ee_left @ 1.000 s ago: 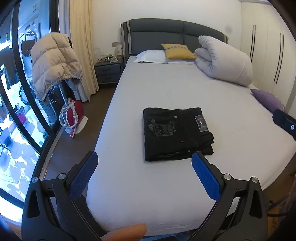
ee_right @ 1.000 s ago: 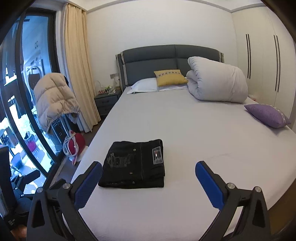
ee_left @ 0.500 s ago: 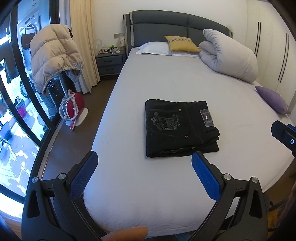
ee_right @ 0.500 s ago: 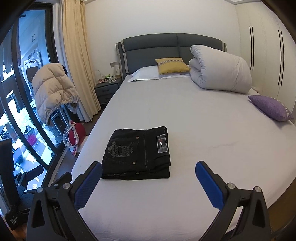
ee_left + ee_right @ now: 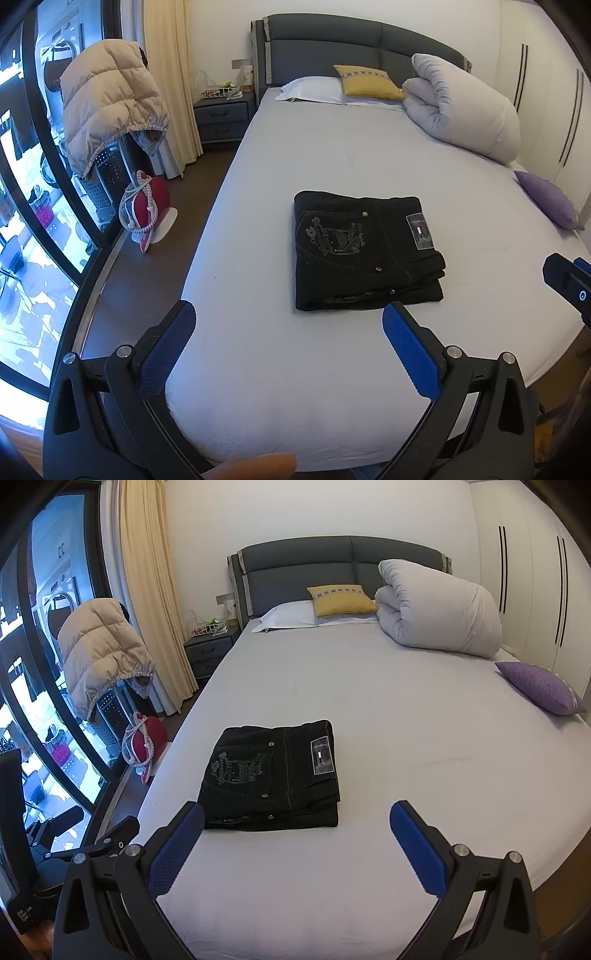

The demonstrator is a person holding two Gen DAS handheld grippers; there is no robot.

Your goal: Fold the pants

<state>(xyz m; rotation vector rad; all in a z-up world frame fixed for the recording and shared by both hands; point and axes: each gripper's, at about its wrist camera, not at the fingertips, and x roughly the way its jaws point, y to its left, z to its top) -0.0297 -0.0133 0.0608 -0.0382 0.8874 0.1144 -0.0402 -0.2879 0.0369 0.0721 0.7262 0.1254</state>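
The black pants lie folded into a flat rectangle on the white bed, back pocket print and waist label facing up. They also show in the right wrist view. My left gripper is open and empty, held above the foot of the bed, short of the pants. My right gripper is open and empty, also back from the pants, which sit ahead to its left. A part of the right gripper shows at the right edge of the left wrist view.
A rolled white duvet, a yellow cushion and white pillows lie at the headboard. A purple cushion lies at the bed's right edge. Left of the bed are a nightstand, a beige jacket, a red bag and a glass door.
Both grippers have tilted and pulled back a little, so the pants sit lower and nearer in both views. The pants have not moved. Both grippers stay open.
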